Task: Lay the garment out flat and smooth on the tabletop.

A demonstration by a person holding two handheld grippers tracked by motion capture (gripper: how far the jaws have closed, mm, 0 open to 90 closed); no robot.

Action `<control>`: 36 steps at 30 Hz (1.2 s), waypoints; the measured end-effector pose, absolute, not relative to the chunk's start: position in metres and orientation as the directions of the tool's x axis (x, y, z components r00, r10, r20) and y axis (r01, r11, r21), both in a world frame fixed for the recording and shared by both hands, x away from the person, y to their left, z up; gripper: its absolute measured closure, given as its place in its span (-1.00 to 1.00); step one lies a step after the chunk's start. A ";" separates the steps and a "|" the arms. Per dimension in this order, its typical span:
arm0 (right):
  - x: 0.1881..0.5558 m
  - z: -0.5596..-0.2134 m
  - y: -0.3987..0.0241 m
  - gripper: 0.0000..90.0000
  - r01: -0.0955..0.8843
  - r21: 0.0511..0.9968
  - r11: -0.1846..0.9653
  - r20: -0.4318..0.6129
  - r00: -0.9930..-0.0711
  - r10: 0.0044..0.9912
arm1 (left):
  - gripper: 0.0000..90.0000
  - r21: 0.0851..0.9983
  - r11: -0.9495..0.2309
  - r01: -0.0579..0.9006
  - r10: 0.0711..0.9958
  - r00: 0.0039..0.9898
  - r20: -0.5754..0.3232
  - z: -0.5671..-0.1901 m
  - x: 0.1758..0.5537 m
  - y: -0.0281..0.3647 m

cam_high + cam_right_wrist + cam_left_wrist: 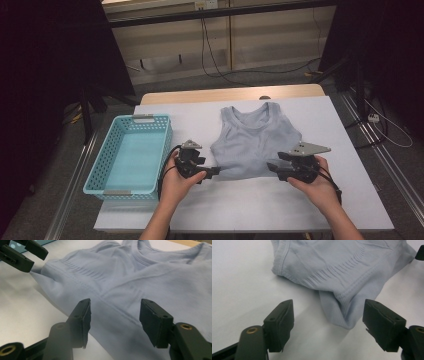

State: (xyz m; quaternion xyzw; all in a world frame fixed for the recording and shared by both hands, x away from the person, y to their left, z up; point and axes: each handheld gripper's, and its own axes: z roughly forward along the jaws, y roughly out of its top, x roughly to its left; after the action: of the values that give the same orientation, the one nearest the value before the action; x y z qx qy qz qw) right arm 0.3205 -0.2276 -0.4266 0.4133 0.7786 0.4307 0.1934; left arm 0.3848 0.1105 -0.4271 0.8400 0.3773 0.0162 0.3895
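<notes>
A turquoise plastic basket [131,155], rectangular and pierced all round with a lattice of small holes, is seen at the left of the white-covered table [250,205], its smooth floor bare. Just to its right, in the high view, the left gripper [212,171] is held low over the white sheet, a black cable looped behind the hand [176,186]. In the left gripper view, its two blocky black jaws are set well apart, with nothing pressed between them; a folded lower corner of the garment lies just ahead of the gap, clear of both pads.

At the centre, a pale grey-blue sleeveless top [256,140] is spread flat on the sheet, neckline toward the far edge of the table, hem toward the person. The fabric is a soft, fine knit, with a ribbed band stitched along the hem [342,312] and rows of short ribbed ridges running across the lower body [75,267]. Shallow creases are seen over the chest.

At the right, the right gripper [274,167], topped by a grey three-cornered plate, is held at the hem's other corner by the right hand [316,187]. In the right gripper view its jaws stand apart above the cloth, the hem passing beneath the gap, with neither pad closed on it.
</notes>
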 end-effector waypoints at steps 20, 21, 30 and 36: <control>0.361 -0.444 -0.177 1.00 0.492 0.739 0.461 -0.009 -0.676 0.737 | -0.43 0.643 -0.415 0.644 0.665 0.697 -0.270 -0.431 0.385 0.115; 0.362 -0.444 -0.177 1.00 0.491 0.734 0.469 -0.014 -0.680 0.734 | -0.43 0.640 -0.418 0.645 0.663 0.698 -0.271 -0.431 0.385 0.114; 0.366 -0.431 -0.193 1.00 0.468 0.800 0.376 0.008 -0.635 0.773 | -0.46 0.634 -0.428 0.644 0.657 0.704 -0.271 -0.432 0.382 0.112; 0.373 -0.435 -0.197 1.00 0.473 0.809 0.350 0.017 -0.614 0.789 | -0.34 0.621 -0.457 0.636 0.633 0.724 -0.275 -0.435 0.381 0.110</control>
State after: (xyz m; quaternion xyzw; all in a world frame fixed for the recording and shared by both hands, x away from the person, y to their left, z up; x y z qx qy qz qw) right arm 0.3732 -0.1969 -0.4350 0.3950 0.7987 0.4109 0.1927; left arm 0.3813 0.1096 -0.4353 0.8536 0.3718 -0.0020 0.3649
